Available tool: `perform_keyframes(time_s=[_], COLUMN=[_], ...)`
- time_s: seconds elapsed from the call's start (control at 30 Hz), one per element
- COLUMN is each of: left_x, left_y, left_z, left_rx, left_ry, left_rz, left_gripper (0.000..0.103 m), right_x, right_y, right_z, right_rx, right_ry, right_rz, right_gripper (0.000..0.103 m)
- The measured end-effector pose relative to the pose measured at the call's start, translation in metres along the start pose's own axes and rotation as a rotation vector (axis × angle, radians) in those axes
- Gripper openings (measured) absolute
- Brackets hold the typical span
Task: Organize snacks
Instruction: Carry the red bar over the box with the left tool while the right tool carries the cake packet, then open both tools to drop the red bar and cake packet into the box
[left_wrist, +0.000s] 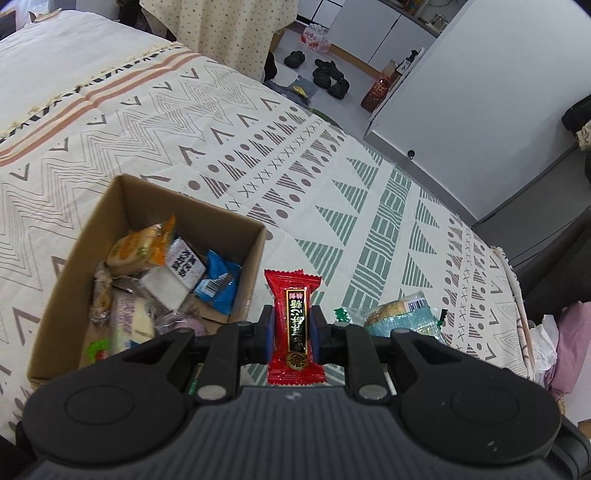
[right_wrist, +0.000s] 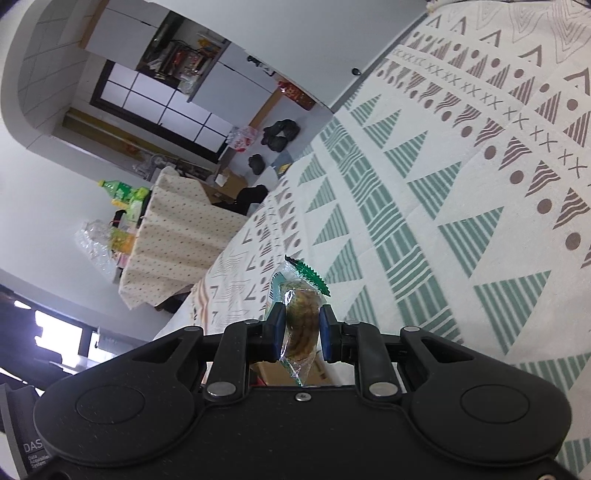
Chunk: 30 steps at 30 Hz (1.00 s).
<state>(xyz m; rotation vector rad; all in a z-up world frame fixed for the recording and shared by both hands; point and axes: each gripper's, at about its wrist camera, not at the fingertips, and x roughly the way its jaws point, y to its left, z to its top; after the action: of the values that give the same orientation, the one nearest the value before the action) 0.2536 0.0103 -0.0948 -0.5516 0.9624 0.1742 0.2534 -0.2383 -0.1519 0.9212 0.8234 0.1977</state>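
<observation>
My left gripper (left_wrist: 291, 326) is shut on a red snack packet (left_wrist: 294, 325) with black and gold lettering, held upright just right of a cardboard box (left_wrist: 66, 280). The box sits on the patterned cloth and holds several wrapped snacks, among them an orange packet (left_wrist: 142, 247) and a blue one (left_wrist: 218, 282). My right gripper (right_wrist: 302, 328) is shut on a clear green-edged packet (right_wrist: 301, 314) with a brown biscuit inside, held above the cloth. A similar green-edged biscuit packet (left_wrist: 400, 314) shows right of the left gripper, partly hidden behind it.
The patterned cloth (left_wrist: 332, 177) covers a wide bed-like surface that ends at the right edge. Beyond lie a floor with black bags (left_wrist: 328, 75), a white cabinet (left_wrist: 480, 92), and a draped table (right_wrist: 177, 229) with bottles.
</observation>
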Motion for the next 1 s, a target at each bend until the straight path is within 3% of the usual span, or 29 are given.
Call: perform_keyframes(time_s=[0.5, 1.0], left_x=[-0.037, -0.018], left_y=[0.055, 0.102], left_z=[0.007, 0.018], left_rx=[-0.079, -0.146], left_ry=[-0.048, 0.002], left_rz=[0.001, 0.028], left_gripper=[0.018, 0.019], right_x=[-0.003, 0.028], right_y=[0.036, 0.062], right_z=[-0.036, -0.074], right_rx=[-0.073, -0.126], right_ry=[0.030, 0.102], right_rz=[0.053, 0.050], right_gripper=[0.019, 0.019])
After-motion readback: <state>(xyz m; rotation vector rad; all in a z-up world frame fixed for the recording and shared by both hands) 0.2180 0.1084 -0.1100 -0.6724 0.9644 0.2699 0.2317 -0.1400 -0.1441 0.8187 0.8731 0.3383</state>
